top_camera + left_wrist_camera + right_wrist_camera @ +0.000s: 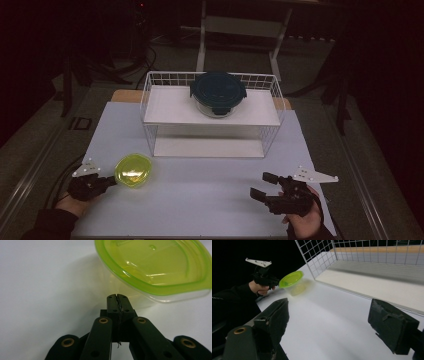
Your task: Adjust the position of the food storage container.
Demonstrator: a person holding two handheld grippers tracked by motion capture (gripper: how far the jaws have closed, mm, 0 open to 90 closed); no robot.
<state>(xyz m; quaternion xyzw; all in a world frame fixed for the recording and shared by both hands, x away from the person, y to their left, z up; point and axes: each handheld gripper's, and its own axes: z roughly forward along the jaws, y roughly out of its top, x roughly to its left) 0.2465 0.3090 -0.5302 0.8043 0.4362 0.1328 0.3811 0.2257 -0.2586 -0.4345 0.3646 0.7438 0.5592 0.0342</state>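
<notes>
Green-lidded container (133, 170) just beyond left gripper (111, 181)

Left gripper (111, 181): black body, with a pale grey three-cornered plate (86, 168) on top that carried small dark screw dots. In the left gripper view its jaw arms were flat black links, each with brass-coloured ringed holes at the pivots and small dark screws near the tips. A black cable (59, 181) trailed from it. Sleeve (50, 225) at that hand was black.

Right gripper (265, 186): also black, blocky, with the same grey plate (315, 174). In its own view the pads (393, 325) were thick, matt, worn at the edges; one brass-ringed hole showed.
</notes>
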